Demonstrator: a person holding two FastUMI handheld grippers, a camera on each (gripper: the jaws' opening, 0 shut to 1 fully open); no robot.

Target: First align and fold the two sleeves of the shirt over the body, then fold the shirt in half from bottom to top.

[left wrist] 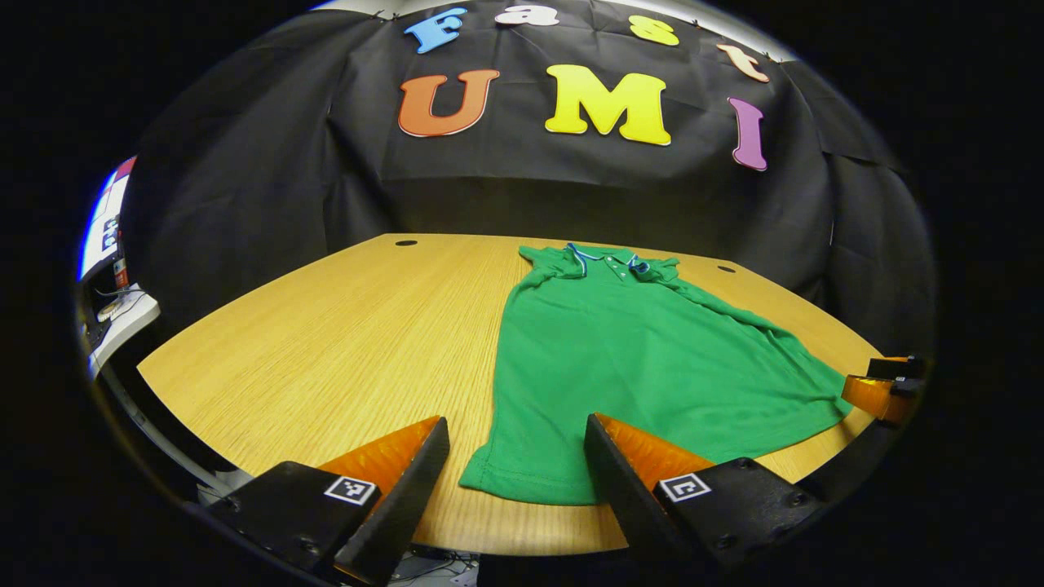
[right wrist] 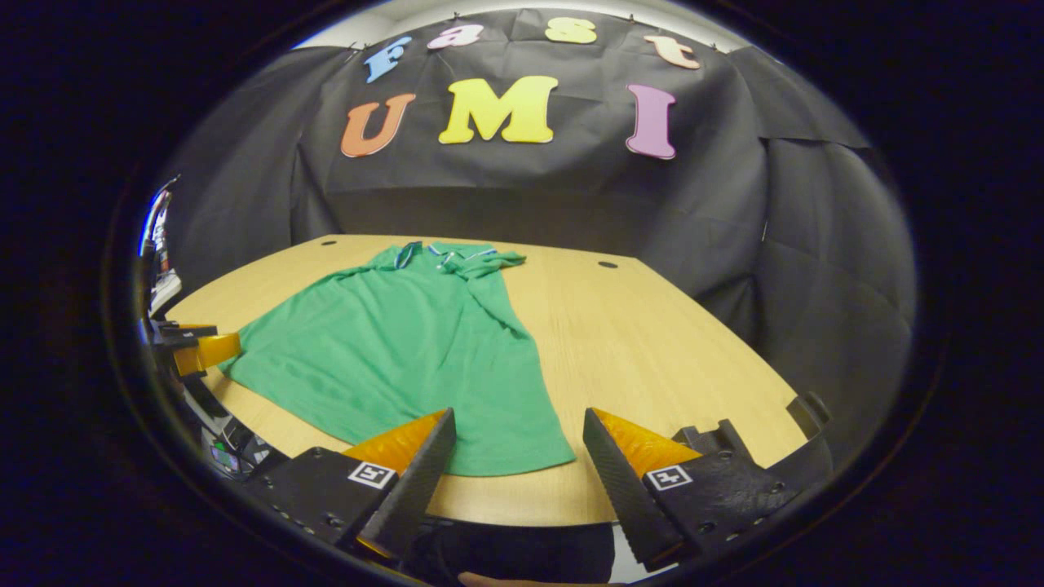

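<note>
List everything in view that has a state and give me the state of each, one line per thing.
Shirt: flat on the table, collar at the far end, sleeves already folded over the body, bottom-to-top fold not done.
Left claw: open, at the hem's near left corner, holding nothing.
Right claw: open, at the hem's near right corner, holding nothing.
Table: bears the shirt.
</note>
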